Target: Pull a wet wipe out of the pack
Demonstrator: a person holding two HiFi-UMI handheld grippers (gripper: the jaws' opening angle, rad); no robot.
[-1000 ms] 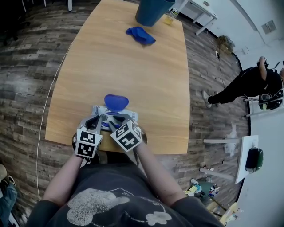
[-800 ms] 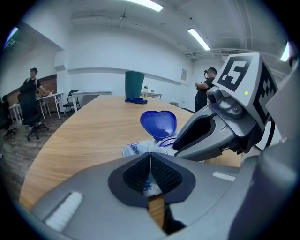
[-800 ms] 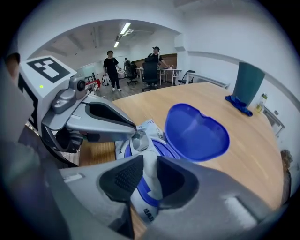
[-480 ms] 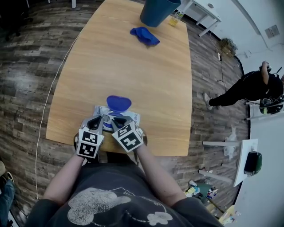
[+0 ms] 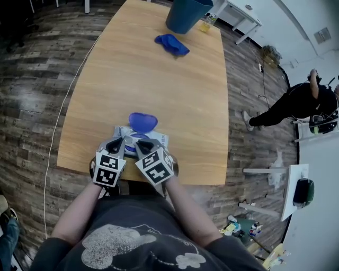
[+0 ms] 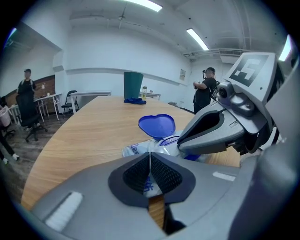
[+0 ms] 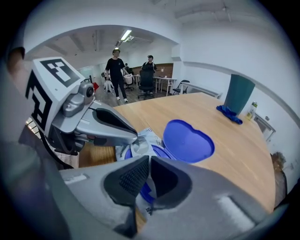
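Note:
The wet wipe pack (image 5: 159, 139) lies at the table's near edge with its blue heart-shaped lid (image 5: 143, 122) flipped open away from me. My left gripper (image 5: 116, 144) is shut on the pack's left end; the printed film (image 6: 136, 150) shows between its pads (image 6: 161, 173). My right gripper (image 5: 141, 144) points down into the blue-ringed opening (image 7: 157, 152). Its jaws are closing the last bit, and a white strip of wipe (image 7: 146, 190) is pinched between them. In the right gripper view the left gripper (image 7: 137, 138) sits just left of the lid (image 7: 187, 140).
A blue cloth (image 5: 172, 44), a teal bin (image 5: 186, 13) and a small bottle (image 5: 210, 21) stand at the table's far end. The table's near edge (image 5: 201, 182) runs right under the grippers. A person (image 5: 296, 103) stands on the floor to the right.
The right gripper's jaws have drawn together over the pack's opening. The left gripper and the pack have stayed where they were.

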